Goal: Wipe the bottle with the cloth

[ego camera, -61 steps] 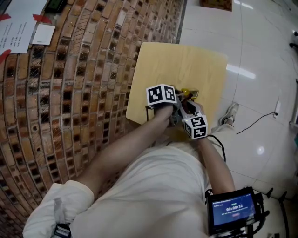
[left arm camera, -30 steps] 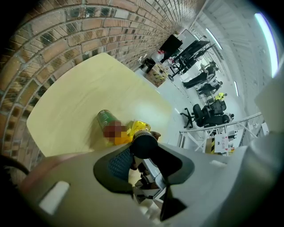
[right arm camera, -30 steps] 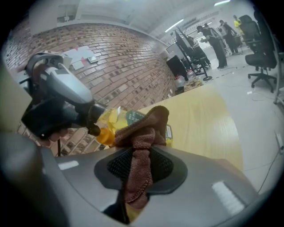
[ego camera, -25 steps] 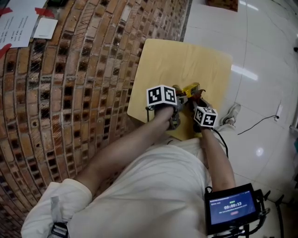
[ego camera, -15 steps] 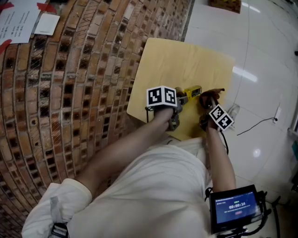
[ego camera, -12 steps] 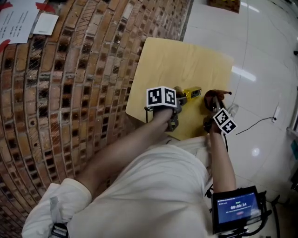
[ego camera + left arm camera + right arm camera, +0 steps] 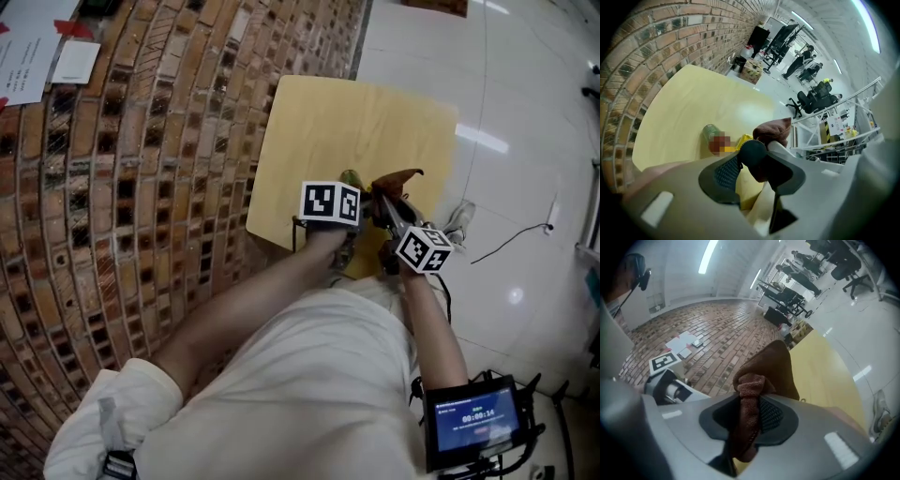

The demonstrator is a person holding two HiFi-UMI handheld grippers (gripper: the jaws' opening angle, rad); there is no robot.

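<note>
A bottle with a green cap and yellow body lies over the yellow wooden table. My left gripper is shut on it, with the yellow body running down between the jaws. My right gripper is shut on a bunched brown cloth. The cloth sits right beside the bottle, on its right in the head view; whether it touches I cannot tell. Most of the bottle is hidden in the head view.
A brick surface borders the table on the left, with papers on it. White tiled floor lies to the right, with a cable and a shoe. A screen rides on the right forearm.
The right gripper with the cloth swung out to the right of the bottle, then came back in close to it and higher. The left gripper rolled a little, still holding the bottle.
</note>
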